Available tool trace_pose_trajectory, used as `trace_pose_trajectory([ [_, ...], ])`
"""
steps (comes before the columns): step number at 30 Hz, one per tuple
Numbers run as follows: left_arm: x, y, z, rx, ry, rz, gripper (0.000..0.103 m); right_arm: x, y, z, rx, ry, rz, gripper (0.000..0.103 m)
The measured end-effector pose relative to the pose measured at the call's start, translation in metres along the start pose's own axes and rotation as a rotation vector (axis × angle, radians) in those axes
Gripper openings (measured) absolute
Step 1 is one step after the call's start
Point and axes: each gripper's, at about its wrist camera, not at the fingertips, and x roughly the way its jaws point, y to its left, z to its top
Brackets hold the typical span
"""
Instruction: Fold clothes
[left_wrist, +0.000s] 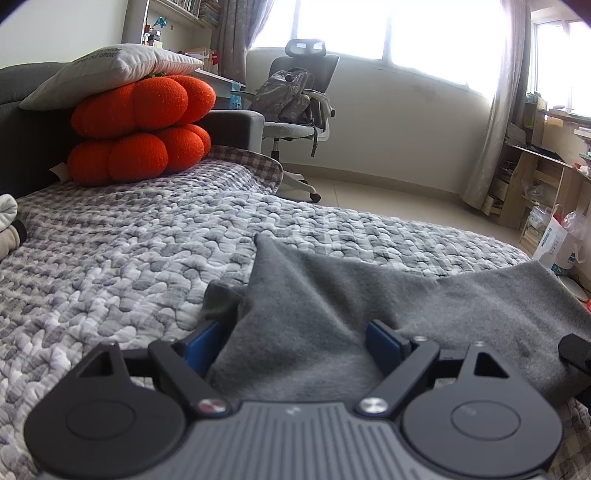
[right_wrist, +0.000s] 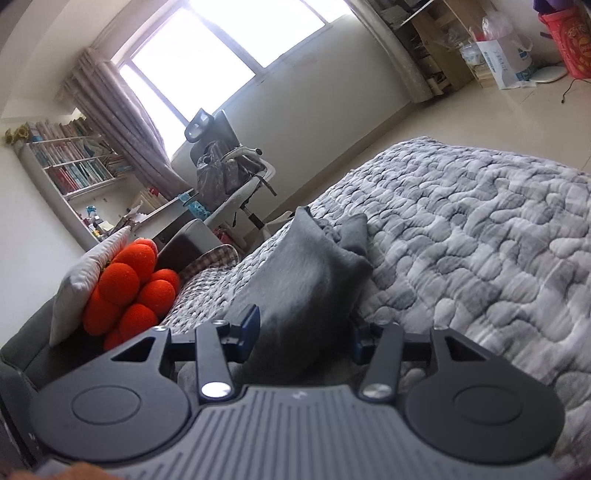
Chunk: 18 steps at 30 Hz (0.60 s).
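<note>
Left wrist view fills its lower half with the quilted bed (left_wrist: 129, 258); across it the grey garment (left_wrist: 332, 295) runs from centre toward the right edge. My left gripper (left_wrist: 293, 341) stands spread, cloth bunched between the fingers, not pinched. My right gripper (right_wrist: 304, 332) likewise gapes around a raised fold, long axis pointing up-frame.

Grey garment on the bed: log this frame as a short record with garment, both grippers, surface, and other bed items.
garment: grey garment, bunched and partly lifted off the quilt
left gripper: left gripper, jaws apart with grey fabric between them
right gripper: right gripper, jaws apart with fabric between them
surface: grey patterned quilt
other items: orange pumpkin cushions stacked under a white pillow
fold state: not yet neatly folded
</note>
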Motion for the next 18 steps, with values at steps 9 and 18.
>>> trace_pose_trajectory([
  [9,-0.0018,-0.0072,-0.0026,0.037,-0.016,0.032,0.087,0.0046,-0.0061,0.004,0.054,-0.032,-0.011,0.031],
  [18,-0.0009,-0.0033,-0.0009,0.021,-0.003,0.025,0.088,0.0072,-0.0023,0.0021,0.014,-0.029,-0.019,0.032],
])
